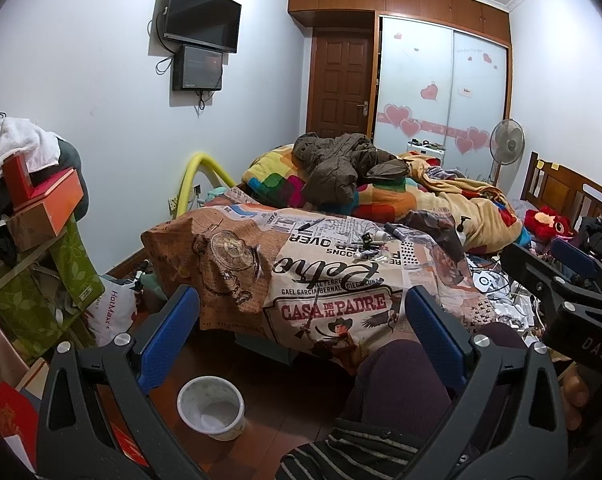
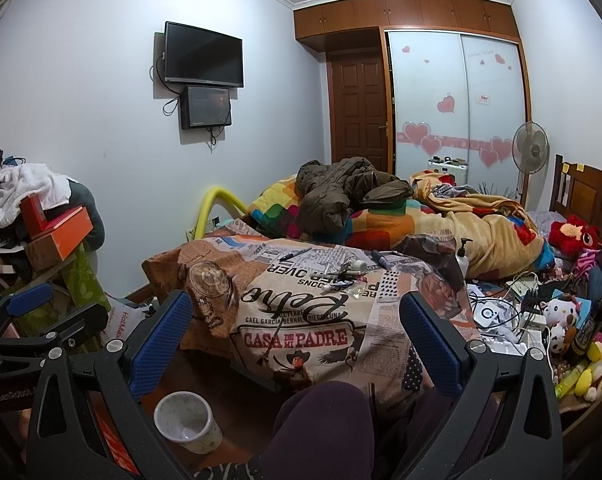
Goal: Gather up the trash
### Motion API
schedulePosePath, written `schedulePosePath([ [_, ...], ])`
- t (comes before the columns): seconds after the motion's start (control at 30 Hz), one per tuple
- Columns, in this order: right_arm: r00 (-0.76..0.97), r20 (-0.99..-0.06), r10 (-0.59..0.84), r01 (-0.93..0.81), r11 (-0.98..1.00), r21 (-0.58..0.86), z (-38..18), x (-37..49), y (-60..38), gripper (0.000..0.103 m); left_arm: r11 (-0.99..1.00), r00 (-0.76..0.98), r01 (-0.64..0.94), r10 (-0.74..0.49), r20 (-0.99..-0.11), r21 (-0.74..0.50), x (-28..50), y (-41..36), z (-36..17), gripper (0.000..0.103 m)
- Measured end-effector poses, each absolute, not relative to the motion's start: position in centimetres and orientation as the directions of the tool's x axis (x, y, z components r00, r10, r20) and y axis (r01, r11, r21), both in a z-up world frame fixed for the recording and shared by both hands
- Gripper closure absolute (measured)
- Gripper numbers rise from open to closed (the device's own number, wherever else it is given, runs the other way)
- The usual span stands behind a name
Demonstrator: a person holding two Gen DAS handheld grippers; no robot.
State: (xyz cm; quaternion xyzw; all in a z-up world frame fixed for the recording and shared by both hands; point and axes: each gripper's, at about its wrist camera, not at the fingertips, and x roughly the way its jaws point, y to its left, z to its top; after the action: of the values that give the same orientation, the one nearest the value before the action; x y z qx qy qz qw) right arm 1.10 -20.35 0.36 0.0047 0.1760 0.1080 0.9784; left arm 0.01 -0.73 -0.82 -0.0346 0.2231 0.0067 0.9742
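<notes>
Left wrist view: both the left gripper (image 1: 297, 316) and right gripper (image 2: 295, 322) are held released; small litter (image 2: 351, 274) mid-counter should be approached squarely.

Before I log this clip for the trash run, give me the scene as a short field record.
setting: cluttered bedroom
left gripper: open, empty
right gripper: open, empty
white bin: on floor, upright, looks empty
printed cloth: draped over a surface beside the bed
small items: scattered on the cloth, near a black pen
pump bottle: upright at cloth's far edge
</notes>
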Motion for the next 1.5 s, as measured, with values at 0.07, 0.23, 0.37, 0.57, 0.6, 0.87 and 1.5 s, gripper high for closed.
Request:
schedulePosePath([
  [0.07, 0.914, -0.345, 0.213, -0.21, 0.977, 0.048, 0.4, 1.1, -20.3, 0.0, 0.998, 0.9, -0.028, -0.001, -0.435, -0.062, 0.0, -0.8, -0.8, 0.0],
  [0.23, 0.914, -0.345, 0.214, -0.21, 0.976, 0.048, 0.3, 1.0, -20.3, 0.0, 0.998, 0.9, -0.028, -0.002, -0.435, -0.063, 0.0, -0.7, -0.8, 0.0],
  [0.37, 0.913, -0.346, 0.214, -0.211, 0.976, 0.047, 0.2, 1.1, -20.2, 0.0, 0.998, 0.9, -0.028, -0.002, -0.436, -0.062, 0.0, -0.8, -0.8, 0.0],
  [0.57, 0.91, -0.351, 0.219, -0.215, 0.975, 0.05, -0.1, 1.4, -20.0, 0.0, 0.997, 0.896, -0.03, -0.004, -0.444, -0.069, 0.1, -1.0, -1.3, 0.0],
  [0.6, 0.91, -0.352, 0.22, -0.215, 0.975, 0.052, -0.1, 1.5, -20.0, 0.0, 0.997, 0.894, -0.029, -0.007, -0.448, -0.073, 0.3, -1.1, -1.5, 0.0],
  [0.87, 0.915, -0.35, 0.199, -0.189, 0.98, 0.064, 0.3, 4.4, -21.0, 0.0, 0.996, 0.885, -0.005, -0.036, -0.465, -0.088, 2.7, -1.5, -1.4, 0.0],
  [1.5, 0.883, -0.467, 0.037, -0.029, 0.999, 0.024, -1.3, 18.8, -29.5, 0.0, 0.988, 0.835, 0.095, -0.147, -0.53, -0.125, 22.0, -4.2, -1.6, 0.014],
])
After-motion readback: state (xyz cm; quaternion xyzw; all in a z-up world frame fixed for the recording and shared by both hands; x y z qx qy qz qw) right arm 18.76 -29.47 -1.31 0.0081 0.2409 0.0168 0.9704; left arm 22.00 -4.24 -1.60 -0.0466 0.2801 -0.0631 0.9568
